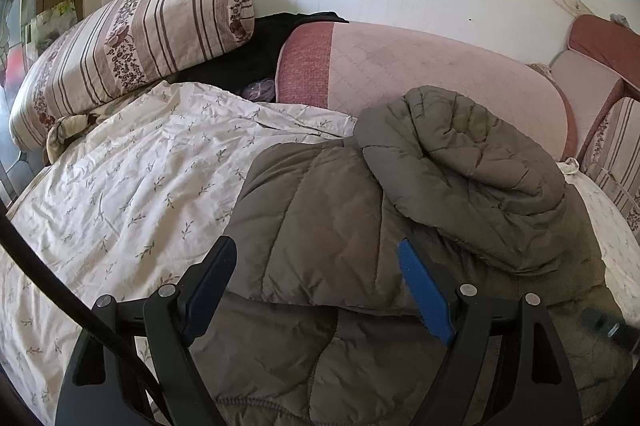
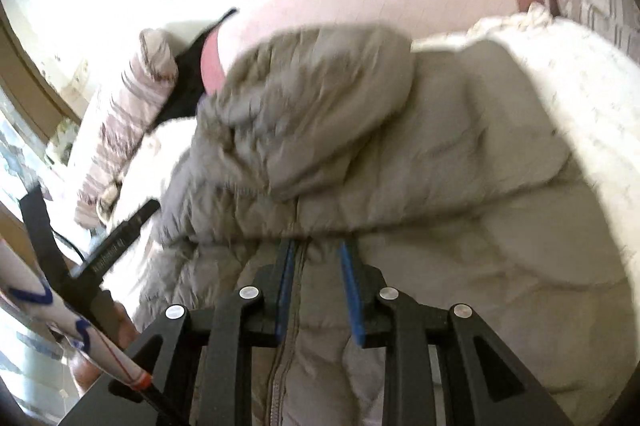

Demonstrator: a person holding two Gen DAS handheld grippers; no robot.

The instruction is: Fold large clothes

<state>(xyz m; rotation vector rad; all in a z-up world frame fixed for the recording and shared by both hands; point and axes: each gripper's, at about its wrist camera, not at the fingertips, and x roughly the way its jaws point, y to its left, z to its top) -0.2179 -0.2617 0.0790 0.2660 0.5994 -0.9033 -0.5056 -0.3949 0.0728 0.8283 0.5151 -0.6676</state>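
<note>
The brown padded jacket [image 1: 400, 226] lies partly folded on the floral bedsheet [image 1: 140, 177], lower centre of both views. The left claw [image 1: 316, 258] gapes wide above its fabric, holding nothing. The right claw [image 2: 318, 258] stands partly open astride the zipper seam [image 2: 280, 366]; whether it grips is unclear. A striped pillow [image 1: 132, 41] sits upper left.

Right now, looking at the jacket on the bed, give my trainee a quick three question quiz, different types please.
1. True or false: the left gripper is open above the padded jacket.
2. The jacket lies on: A) the floral sheet B) the striped pillow C) bare floor.
3. Fill in: the right gripper has its fingers either side of the jacket's front ____.

Key: 1 true; 2 A; 3 zipper.
</note>
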